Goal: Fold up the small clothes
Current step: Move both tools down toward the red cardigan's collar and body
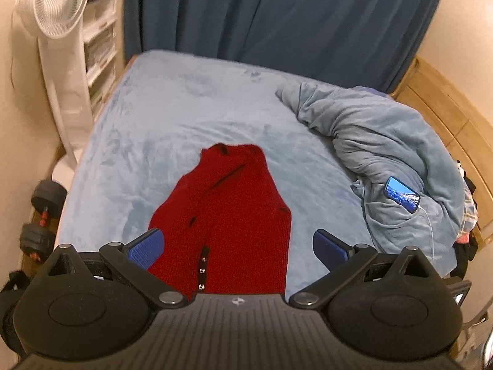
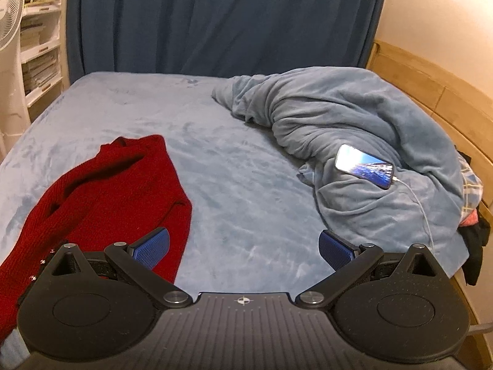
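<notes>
Garment: a red knitted cardigan (image 1: 228,215) lies on the bed (image 1: 160,117), lengthwise from near to far, its far end rumpled with a fold running slantwise across it; in the right wrist view it sits at the left of the bed.
Fastening: a short row of small metal snaps (image 1: 201,269) shows along the near opening of the cardigan.
Left tool: the left tool (image 1: 237,245) hovers over the near part of the cardigan, its blue pads spread wide with nothing between them; whether its left pad (image 1: 146,248) touches the knit cannot be told from this angle.
Right tool: the right tool (image 2: 243,248) stands to the right of the cardigan over bare sheet, jaws wide apart and holding nothing; its left pad (image 2: 152,246) overlaps the cardigan's right edge in the view.
Bedding: a grey-blue duvet (image 2: 354,123) is bunched in a heap at the right side of the bed, well apart from the cardigan.
Phone: a phone (image 2: 365,166) with a lit screen rests on the duvet, a white cable (image 2: 422,209) running from it toward the near right.
Far side: a dark blue curtain (image 1: 277,15) hangs beyond the bed.
Left side: a white standing fan (image 1: 61,3) and white shelves (image 2: 40,46) stand at the far left; dumbbells (image 1: 40,215) lie on the floor beside the bed's left edge.
Right side: a wooden headboard (image 2: 431,86) runs along the right of the bed.
</notes>
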### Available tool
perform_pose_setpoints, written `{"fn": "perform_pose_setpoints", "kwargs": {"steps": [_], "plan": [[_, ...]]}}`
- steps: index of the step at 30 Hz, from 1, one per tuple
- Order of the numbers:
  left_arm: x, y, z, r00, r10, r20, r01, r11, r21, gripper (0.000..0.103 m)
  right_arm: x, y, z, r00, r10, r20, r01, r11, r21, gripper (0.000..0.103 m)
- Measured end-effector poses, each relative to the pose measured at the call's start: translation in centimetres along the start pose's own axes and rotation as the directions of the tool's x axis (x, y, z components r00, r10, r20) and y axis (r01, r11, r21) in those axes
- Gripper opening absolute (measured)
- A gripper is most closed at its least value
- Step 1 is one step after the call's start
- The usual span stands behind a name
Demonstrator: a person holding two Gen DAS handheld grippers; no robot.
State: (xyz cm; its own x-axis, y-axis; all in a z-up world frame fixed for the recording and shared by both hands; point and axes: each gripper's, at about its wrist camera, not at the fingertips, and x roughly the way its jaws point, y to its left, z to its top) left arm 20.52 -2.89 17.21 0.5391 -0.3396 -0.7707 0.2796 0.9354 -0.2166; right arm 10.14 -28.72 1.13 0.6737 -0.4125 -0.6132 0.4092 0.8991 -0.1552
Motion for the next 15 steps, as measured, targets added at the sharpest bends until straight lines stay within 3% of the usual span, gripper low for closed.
{"fn": "perform_pose_setpoints", "kwargs": {"steps": [4,8,10,12,15], "plan": [[0.4,1.8,1.3,0.999,0.028,0.039,-0.026,0.998,-0.057,0.103,0.9,0.9,0.4,1.000,0.009,-0.002,-0.009,0.999,-0.034,0.102],[2.2,1.8,2.2,0.999,0.036,0.003,-0.036,0.999,-0.019,0.103,2.1,1.7,0.7,1.000,0.001,-0.015,-0.002,0.999,-0.054,0.102],[2.8,1.9,2.4,0.998,0.049,0.024,-0.050,0.999,0.003,0.103,2.9,1.9,1.0,1.000,0.005,-0.024,-0.006,0.998,-0.055,0.102],[4.6,2.8,2.6,0.992,0.104,0.074,-0.104,0.995,-0.004,0.103,3.9,2.2,1.4,1.000,0.010,-0.026,-0.011,0.998,-0.064,0.102],[10.9,5.9,3.9,0.982,0.189,0.005,-0.189,0.981,-0.030,0.103,5.9,2.5,2.5,0.999,0.037,-0.005,-0.038,0.997,-0.072,0.102]]}}
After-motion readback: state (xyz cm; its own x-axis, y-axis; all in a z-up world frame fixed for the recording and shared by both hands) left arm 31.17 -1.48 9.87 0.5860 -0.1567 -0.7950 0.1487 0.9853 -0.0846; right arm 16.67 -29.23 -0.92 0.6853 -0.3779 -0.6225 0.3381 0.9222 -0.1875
